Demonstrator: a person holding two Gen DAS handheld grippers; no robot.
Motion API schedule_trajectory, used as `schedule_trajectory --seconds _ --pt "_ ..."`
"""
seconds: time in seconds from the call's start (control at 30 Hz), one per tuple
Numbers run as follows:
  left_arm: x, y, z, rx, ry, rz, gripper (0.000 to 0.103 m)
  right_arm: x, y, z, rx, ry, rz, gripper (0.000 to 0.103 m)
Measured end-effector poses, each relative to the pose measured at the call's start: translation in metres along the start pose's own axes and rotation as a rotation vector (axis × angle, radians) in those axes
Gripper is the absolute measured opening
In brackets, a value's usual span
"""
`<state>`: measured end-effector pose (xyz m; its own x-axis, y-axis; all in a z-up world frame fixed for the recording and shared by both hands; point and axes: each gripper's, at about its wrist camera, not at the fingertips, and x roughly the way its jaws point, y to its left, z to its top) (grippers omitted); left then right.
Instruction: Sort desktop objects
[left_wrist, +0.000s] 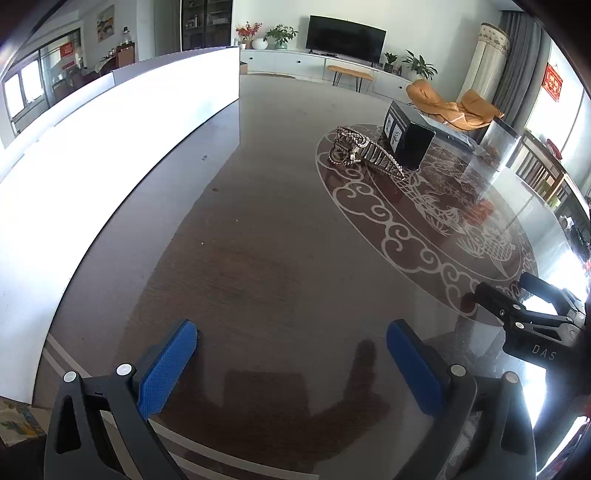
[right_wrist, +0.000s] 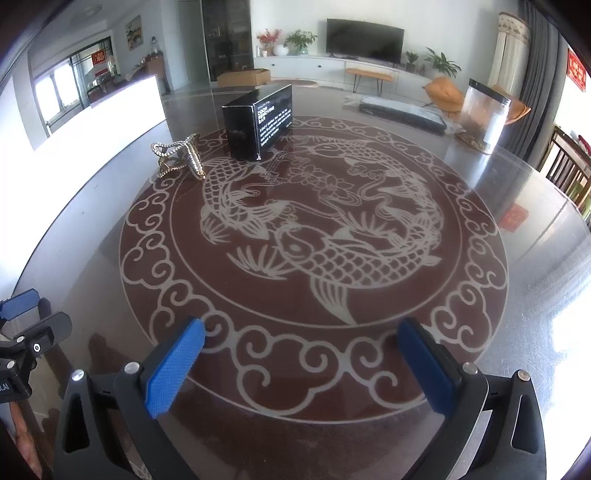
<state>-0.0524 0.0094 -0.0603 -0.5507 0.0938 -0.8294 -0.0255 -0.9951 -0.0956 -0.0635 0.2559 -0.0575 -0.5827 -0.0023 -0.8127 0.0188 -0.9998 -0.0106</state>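
A sparkly metallic hair clip (left_wrist: 360, 149) lies on the glass table, touching a black rectangular box (left_wrist: 408, 138) behind it. Both also show in the right wrist view: the clip (right_wrist: 181, 157) at far left, the box (right_wrist: 260, 120) beyond it. My left gripper (left_wrist: 291, 349) is open and empty, low over the near table, far from both. My right gripper (right_wrist: 303, 350) is open and empty above the round fish-pattern inlay (right_wrist: 317, 229). The right gripper's body shows in the left wrist view (left_wrist: 532, 325).
A clear plastic canister (right_wrist: 485, 116) with dark contents stands at the far right. A flat dark wrapped package (right_wrist: 402, 110) lies beyond the box. A bright white panel (left_wrist: 110, 140) runs along the table's left side. Chairs (right_wrist: 569, 173) stand at the right edge.
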Motion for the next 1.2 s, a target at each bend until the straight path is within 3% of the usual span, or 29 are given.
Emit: schedule_trajectory --seconds 0.23,1.2 --pt "0.0053 -0.0094 -0.0012 0.044 0.003 0.058 0.103 0.0000 -0.0003 0.0003 0.000 0.000 0.000 0.103" --pt "0.0036 -0.0108 -0.0022 0.054 -0.008 0.063 0.103 -0.0007 -0.0003 -0.0002 0.001 0.001 -0.001 0.103"
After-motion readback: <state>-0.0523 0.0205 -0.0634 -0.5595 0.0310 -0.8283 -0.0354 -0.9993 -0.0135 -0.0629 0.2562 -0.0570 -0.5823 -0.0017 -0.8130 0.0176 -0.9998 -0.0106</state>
